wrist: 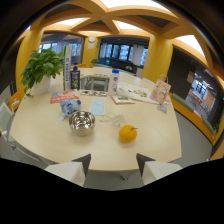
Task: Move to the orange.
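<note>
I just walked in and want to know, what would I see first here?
The bright orange jumps out first, sitting alone on the pale table, ahead of the open gripper and a bit to its right. Left of the orange shines a metal bowl, and a leafy green plant stands at the table's far left end.

we are seeing a round pale wooden table (45, 135) carrying a shiny steel bowl (81, 122), with a light blue face mask (98, 106) lying just beyond it. a leafy green potted plant (41, 67) is standing at the table's far side, near a dark bottle (75, 78) and a white plastic bottle with a blue cap (115, 81). open booklets (131, 93) are lying further along.
</note>
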